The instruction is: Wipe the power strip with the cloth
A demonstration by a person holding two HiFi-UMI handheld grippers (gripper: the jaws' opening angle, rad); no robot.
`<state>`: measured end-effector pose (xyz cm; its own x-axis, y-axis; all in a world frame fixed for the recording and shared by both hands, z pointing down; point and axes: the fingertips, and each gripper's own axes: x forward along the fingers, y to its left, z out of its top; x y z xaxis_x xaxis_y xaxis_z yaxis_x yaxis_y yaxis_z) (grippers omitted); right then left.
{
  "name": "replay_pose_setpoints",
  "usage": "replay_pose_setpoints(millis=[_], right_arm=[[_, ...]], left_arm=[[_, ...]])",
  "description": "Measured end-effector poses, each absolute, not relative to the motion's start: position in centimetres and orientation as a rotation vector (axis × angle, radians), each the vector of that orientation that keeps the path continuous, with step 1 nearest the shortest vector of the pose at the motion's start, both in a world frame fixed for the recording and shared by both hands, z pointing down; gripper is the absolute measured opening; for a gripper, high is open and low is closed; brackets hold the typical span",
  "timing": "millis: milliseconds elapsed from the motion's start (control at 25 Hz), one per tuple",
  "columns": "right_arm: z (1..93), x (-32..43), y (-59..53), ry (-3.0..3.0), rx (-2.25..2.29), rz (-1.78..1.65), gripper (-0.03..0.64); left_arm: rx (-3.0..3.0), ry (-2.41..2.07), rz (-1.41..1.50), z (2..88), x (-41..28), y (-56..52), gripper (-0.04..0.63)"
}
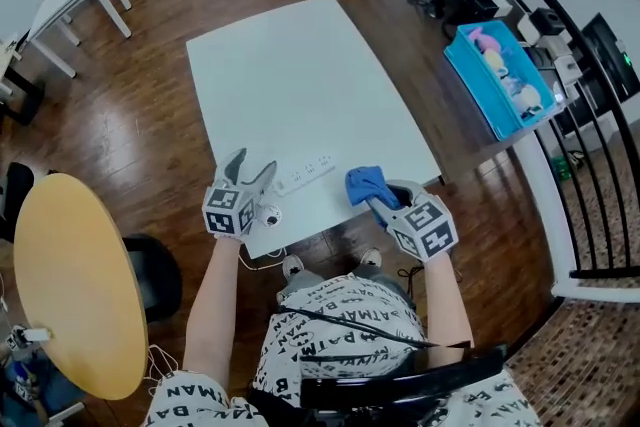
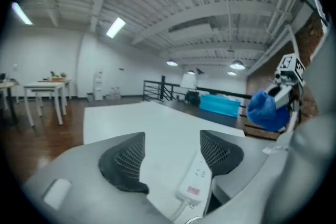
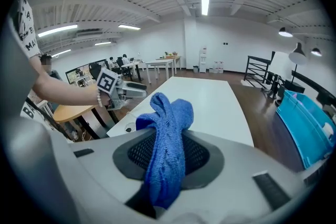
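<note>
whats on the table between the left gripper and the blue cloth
The white power strip lies there on the table, left gripper at one end, cloth past the other; the head view shows it.

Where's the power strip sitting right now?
In the head view the white power strip lies near the white table's near edge, just right of the open left hand-held gripper and left of the blue cloth clamped in the right hand-held gripper.

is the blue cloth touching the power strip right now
Apart. The head view shows a strip of bare table between the cloth, pinched in the right gripper, and the power strip.
</note>
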<state>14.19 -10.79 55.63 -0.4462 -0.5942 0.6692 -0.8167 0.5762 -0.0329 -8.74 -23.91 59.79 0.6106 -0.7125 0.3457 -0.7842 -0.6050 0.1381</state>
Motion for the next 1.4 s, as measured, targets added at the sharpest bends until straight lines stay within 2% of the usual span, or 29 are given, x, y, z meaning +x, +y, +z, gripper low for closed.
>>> replay_pose_setpoints(millis=[120,160,240,760,1400], right_arm=[[55.9,14.8,-11.6,-2.22,1.172,0.503,0.12],[56.0,14.9,-11.9,-2.23,1.19,0.518,0.12],[56.2,14.8,-12.2,-2.266,1.215,0.558,0.12],[57.0,13.2,-12.3,-2.372,1.135,0.614,0.12],[56.7,13.0,-12.3,-2.377,1.1,0.586,0.12]], left_arm=[[2.408,-1.501,0.205,55.7,-12.8,-22.9,0.146],[2.354,-1.559,0.181,55.0,-13.7,-22.1,0.115],[2.265,-1.615,0.154,54.4,-14.9,-20.0,0.008],[2.04,-1.568,0.139,57.5,-9.7,-10.3,0.0],[2.044,-1.526,0.165,57.7,-6.5,-10.4,0.0]])
